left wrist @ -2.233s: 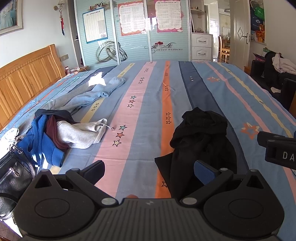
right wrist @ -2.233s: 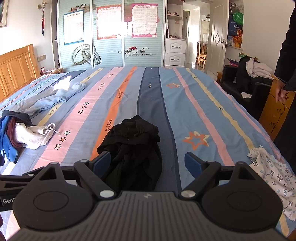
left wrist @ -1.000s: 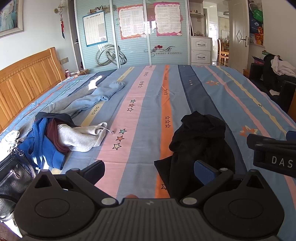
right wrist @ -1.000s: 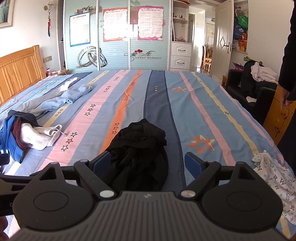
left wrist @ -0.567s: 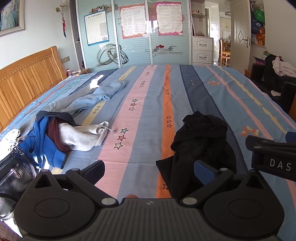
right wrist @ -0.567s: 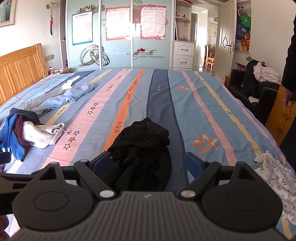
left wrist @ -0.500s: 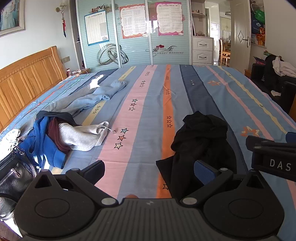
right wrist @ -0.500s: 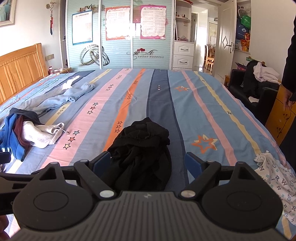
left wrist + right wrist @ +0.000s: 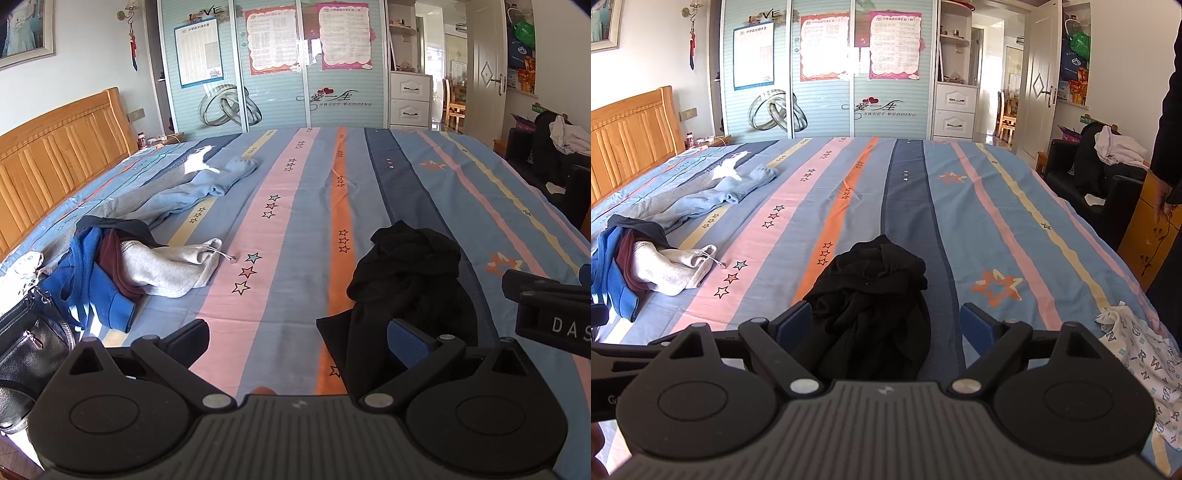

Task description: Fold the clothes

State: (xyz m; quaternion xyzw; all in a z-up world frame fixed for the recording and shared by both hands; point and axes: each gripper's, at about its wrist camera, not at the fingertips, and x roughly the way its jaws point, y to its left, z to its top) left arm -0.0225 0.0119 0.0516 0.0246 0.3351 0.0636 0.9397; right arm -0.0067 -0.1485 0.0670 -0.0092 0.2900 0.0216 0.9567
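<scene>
Right wrist view: the right claw (image 9: 886,319) is spread wide, nothing held. A black clothes heap (image 9: 875,295) sits on the bed (image 9: 960,206) w/ its near end between the two blue pads (image 9: 975,325), but the pads don't press it. The bed has a striped cover w/ little stars. At the right edge lies a white cloth w/ letters (image 9: 1145,354). A person in dark clothes (image 9: 1171,147) stands by the bed on the right.

Left wrist view: the left claw (image 9: 299,339) is wide too & holds nothing. It hangs over bare bed cover, w/ the black heap (image 9: 410,280) just beside its right finger (image 9: 406,338). The right claw's side (image 9: 550,314) shows at the right edge. Far left is a pile w/ a grey top (image 9: 166,266), a blue one (image 9: 92,288) & a dark red one (image 9: 110,254). Light blue pants (image 9: 192,188) lie stretched out farther back. A black bag (image 9: 26,343) sits at the bed's left corner. A wood headboard (image 9: 55,155) stands on the left.
</scene>
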